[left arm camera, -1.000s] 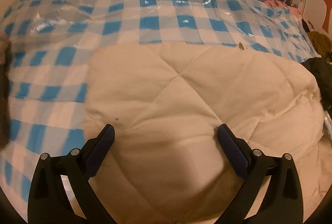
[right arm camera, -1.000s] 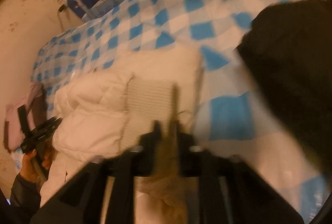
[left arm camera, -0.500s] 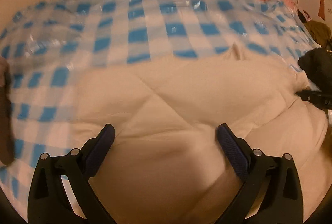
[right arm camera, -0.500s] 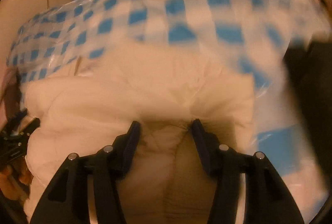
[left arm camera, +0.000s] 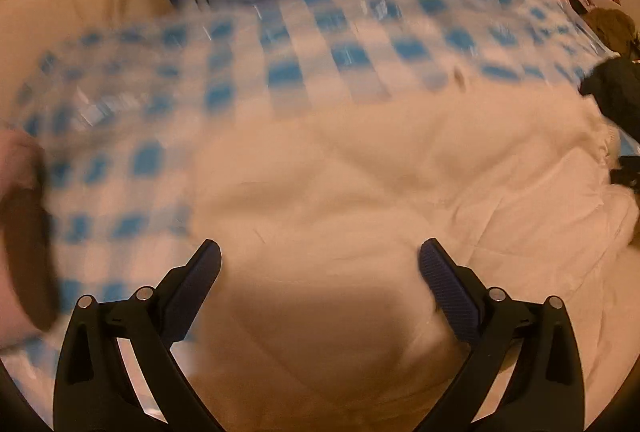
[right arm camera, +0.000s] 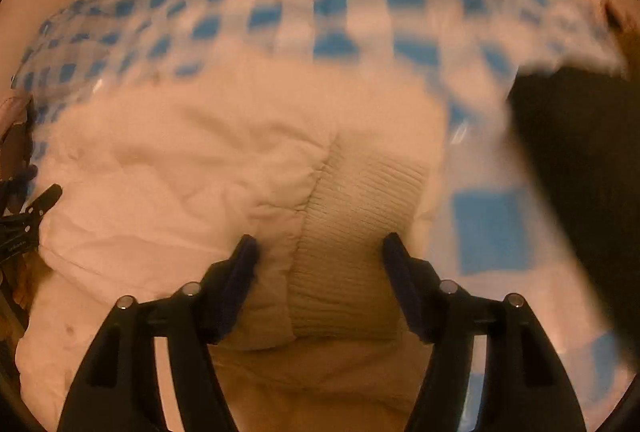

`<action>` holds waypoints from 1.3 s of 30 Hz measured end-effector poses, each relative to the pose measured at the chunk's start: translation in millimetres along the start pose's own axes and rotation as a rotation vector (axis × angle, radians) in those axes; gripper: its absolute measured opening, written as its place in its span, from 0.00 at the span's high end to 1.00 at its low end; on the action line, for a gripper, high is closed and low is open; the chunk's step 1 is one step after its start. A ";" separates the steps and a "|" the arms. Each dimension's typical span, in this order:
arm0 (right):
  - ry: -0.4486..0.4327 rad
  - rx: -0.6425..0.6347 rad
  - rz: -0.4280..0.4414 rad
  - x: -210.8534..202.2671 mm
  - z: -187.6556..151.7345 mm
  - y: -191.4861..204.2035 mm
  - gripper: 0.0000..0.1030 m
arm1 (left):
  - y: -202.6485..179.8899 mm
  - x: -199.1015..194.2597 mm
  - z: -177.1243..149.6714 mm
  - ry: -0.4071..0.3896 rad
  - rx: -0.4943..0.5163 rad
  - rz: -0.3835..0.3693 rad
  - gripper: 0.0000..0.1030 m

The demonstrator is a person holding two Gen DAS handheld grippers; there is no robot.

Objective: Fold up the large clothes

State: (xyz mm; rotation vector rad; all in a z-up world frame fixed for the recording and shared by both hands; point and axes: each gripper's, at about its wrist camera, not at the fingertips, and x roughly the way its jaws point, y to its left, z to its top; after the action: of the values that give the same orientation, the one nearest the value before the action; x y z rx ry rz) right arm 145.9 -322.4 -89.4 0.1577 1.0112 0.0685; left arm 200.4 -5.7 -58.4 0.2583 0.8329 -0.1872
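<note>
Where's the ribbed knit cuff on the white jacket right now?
In the right wrist view, the ribbed cuff lies between the open right claw's fingers, on the white jacket's right edge.

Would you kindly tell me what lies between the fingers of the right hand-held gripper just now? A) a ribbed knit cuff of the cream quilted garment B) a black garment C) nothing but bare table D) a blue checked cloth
A: in the right wrist view the open right hand-held gripper straddles the ribbed knit cuff of the cream quilted garment.
</note>
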 end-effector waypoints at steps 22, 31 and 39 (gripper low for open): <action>0.021 -0.302 0.044 54.5 17.0 167.1 0.22 | 26.2 -20.6 -29.0 -0.075 -0.011 0.157 0.07; -0.184 -0.259 0.053 -20.8 46.2 161.9 0.22 | 4.0 -73.6 -16.2 -0.247 -0.006 0.056 0.07; -0.018 -0.113 -0.078 53.4 41.0 74.2 0.22 | -61.5 -52.2 2.7 -0.208 0.162 -0.027 0.07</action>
State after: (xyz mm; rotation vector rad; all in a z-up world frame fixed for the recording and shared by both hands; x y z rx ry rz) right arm 210.1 -246.3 -100.7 0.0161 0.9919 0.0527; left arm 151.6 -61.8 -26.9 0.3731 0.6154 -0.3028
